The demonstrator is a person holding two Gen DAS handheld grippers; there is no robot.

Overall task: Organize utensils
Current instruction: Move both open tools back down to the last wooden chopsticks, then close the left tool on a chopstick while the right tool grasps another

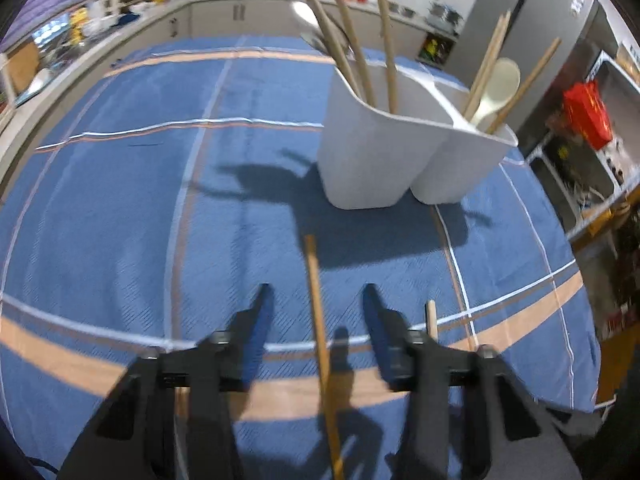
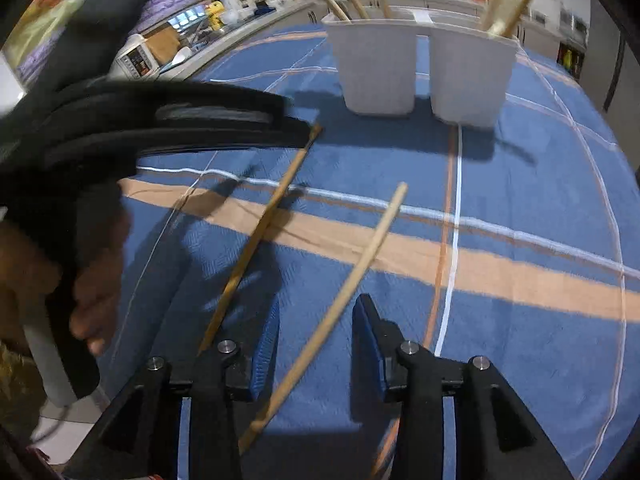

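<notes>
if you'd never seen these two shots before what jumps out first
The white utensil holder standing at the far side of the blue striped tablecloth, wooden handles and a pale spoon sticking up out of its two compartments. Nearer, two wooden sticks lie loose on the cloth: the darker stick runs between the left gripper's open jaws, and the paler stick runs between the right gripper's open jaws.
</notes>
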